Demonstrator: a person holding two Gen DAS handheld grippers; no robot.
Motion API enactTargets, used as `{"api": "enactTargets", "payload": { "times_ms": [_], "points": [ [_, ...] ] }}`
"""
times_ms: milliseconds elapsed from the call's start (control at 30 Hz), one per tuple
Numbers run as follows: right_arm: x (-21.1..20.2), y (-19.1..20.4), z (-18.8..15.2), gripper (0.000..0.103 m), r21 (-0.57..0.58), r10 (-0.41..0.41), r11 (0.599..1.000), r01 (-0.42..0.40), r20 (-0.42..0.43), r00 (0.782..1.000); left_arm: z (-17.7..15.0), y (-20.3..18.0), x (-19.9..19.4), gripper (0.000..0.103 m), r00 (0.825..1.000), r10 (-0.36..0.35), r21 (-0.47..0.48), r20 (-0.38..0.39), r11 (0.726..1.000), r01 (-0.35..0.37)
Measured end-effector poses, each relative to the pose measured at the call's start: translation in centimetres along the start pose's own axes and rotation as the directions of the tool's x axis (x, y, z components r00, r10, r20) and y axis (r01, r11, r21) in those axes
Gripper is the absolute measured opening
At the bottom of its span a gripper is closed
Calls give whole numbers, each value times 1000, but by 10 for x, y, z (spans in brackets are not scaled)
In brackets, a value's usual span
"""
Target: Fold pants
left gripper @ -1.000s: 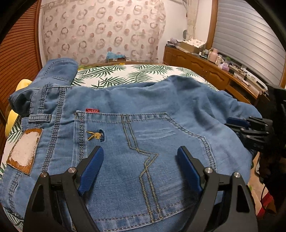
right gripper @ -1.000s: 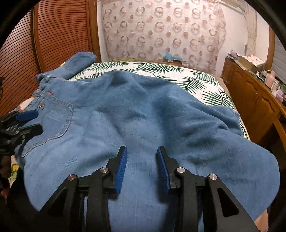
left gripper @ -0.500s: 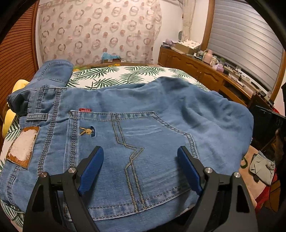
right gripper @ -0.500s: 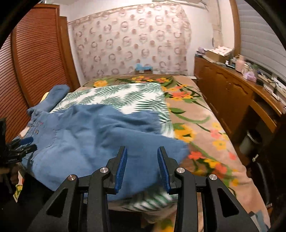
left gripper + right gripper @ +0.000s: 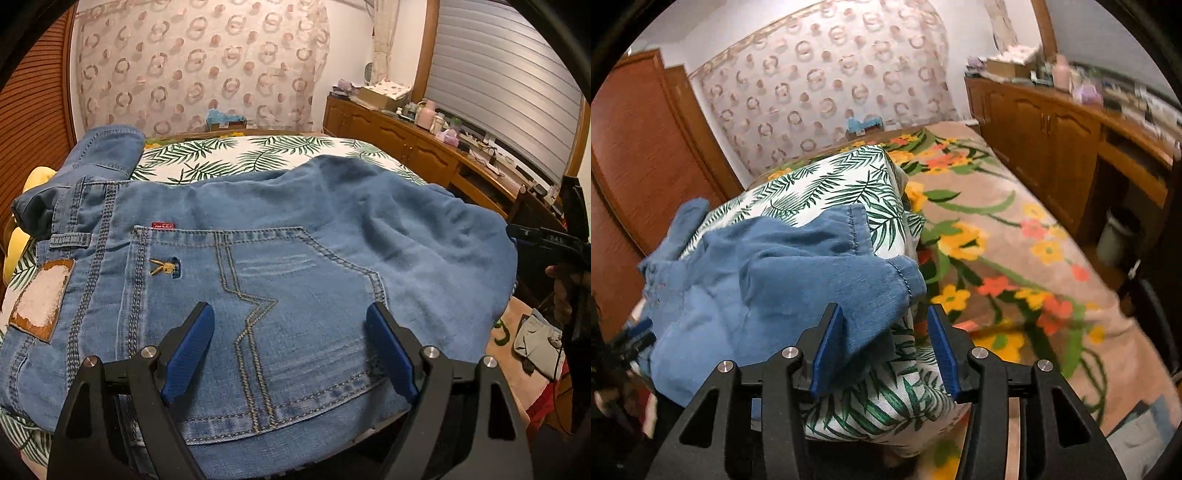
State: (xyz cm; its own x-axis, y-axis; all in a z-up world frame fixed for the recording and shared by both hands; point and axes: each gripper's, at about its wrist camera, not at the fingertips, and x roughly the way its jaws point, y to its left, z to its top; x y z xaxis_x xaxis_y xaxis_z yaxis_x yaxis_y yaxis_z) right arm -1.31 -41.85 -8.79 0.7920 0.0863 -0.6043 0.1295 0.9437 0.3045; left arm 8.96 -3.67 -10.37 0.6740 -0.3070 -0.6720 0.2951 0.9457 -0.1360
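Note:
Light blue denim pants (image 5: 295, 258) lie folded on a palm-leaf cushion (image 5: 236, 155), back pocket and leather waistband patch up. My left gripper (image 5: 291, 350) is open wide, low over the back pocket, holding nothing. In the right wrist view the pants (image 5: 768, 280) lie bunched on the cushion (image 5: 849, 184), a hem corner hanging near the front. My right gripper (image 5: 882, 347) is open, its left pad touching that hanging denim, nothing clamped. The right gripper also shows at the right edge of the left wrist view (image 5: 546, 240).
The cushion sits on a bed with a floral blanket (image 5: 1015, 258). A wooden dresser (image 5: 424, 147) with clutter runs along the right wall. A wooden wardrobe (image 5: 635, 155) stands at left. A yellow item (image 5: 22, 229) lies beside the waistband. A bin (image 5: 1115, 236) stands by the dresser.
My right gripper pulled back and swung right off the pants, and its jaws opened wider. The left gripper stayed open over the pocket, drawing back slightly.

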Motion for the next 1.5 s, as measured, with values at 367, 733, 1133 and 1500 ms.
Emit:
{"api": "enactTargets", "payload": {
  "times_ms": [367,733,1133,1500],
  "points": [
    [22,-19,17,48,119,93,989,-86,-56,994,1,2,-5,85,1000,1,-4,9,1000,-1],
    [-1,26,30,4,-49,118,992,-116,44,992,-4,11,-18,85,1000,-4,-26,30,1000,4],
    [3,140,53,3,-314,302,910,-270,60,951,4,31,-50,85,994,37,-53,102,998,-31],
    [26,278,51,3,-518,471,743,-424,-45,881,-1,64,-83,85,984,82,-103,157,992,-66]
  ]
}}
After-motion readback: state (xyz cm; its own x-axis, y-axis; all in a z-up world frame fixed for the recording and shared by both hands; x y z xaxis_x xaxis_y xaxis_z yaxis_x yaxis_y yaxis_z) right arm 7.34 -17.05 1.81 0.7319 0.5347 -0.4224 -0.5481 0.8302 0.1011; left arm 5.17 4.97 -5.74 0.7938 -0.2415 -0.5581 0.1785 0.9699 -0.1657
